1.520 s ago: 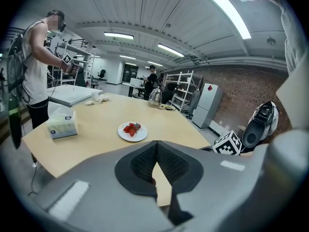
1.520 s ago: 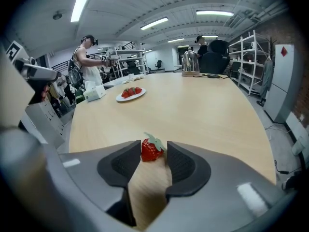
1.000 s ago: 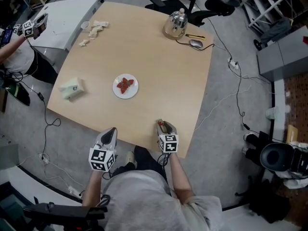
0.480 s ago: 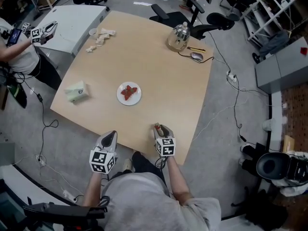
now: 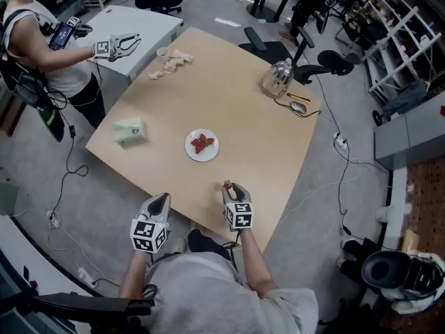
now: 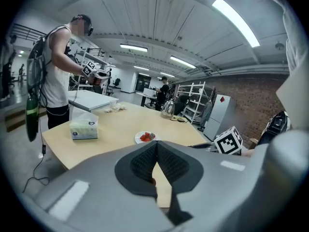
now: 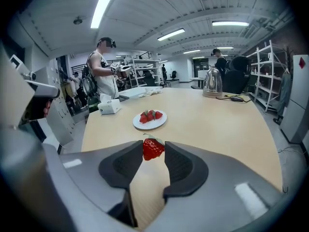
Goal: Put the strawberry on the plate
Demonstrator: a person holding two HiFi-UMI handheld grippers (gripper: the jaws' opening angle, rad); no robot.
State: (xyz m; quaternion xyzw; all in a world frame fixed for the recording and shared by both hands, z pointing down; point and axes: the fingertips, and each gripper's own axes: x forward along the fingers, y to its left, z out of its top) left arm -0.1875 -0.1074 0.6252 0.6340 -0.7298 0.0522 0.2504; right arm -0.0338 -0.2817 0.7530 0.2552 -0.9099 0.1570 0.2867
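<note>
My right gripper is shut on a red strawberry with a green top, held at its jaw tips over the near edge of the wooden table. In the head view that gripper sits near the table's front edge, with the strawberry at its tip. A white plate with several strawberries lies mid-table, also seen ahead in the right gripper view as the plate. My left gripper hangs just off the table's near edge, jaws shut with nothing between them.
A tissue box lies at the table's left side. A glass kettle, a mouse and crumpled tissues lie at the far side. Another person with a gripper stands at the far left beside a white desk. Cables run over the floor.
The head view has shifted, so the table now appears further right and the person at the left shows more fully. Both grippers hold their places; the strawberry stays gripped.
</note>
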